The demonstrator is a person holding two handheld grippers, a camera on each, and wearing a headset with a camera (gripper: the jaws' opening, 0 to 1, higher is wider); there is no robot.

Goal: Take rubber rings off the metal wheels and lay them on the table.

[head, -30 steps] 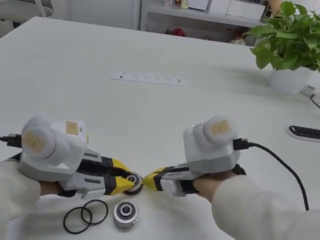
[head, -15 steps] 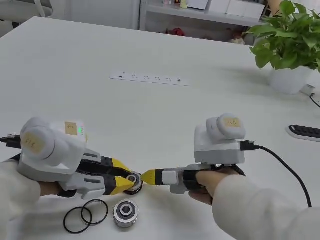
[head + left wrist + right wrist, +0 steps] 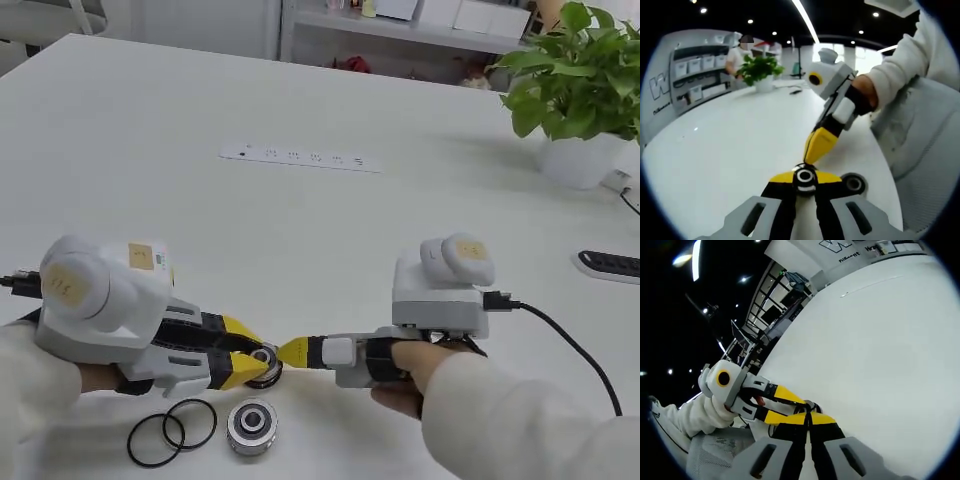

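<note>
- Left gripper view: the yellow-tipped fingers (image 3: 781,177) of the left gripper (image 3: 805,183) pinch a metal wheel (image 3: 805,175), one tip on each side and the hub facing the camera.
- In the same view the right gripper (image 3: 809,155) comes in from above, and its yellow tip touches the upper rim of the metal wheel.
- Right gripper view: this gripper's own fingers (image 3: 790,421) are pressed together with no gap visible. Their tips meet the metal wheel in the left gripper's jaws. It cannot be told whether any rubber is caught between them.
- Head view: the two grippers sit nose to nose with the metal wheel between them, low over the white table (image 3: 300,90) and close to its near edge. A person's hand in a white sleeve (image 3: 500,420) holds each one.
- A second wheel (image 3: 251,427) lies flat on the table just nearer than the held one, apart from both grippers.
- Two black rubber rings (image 3: 190,423) lie flat on the table just left of the second wheel. They overlap each other, on the near side of the left gripper's body.
- Farther out, a white power strip (image 3: 297,157) lies mid-table.
- A potted plant (image 3: 578,75) stands at the far right.
- A black cable (image 3: 570,335) runs from the right gripper's rear toward the right.
</note>
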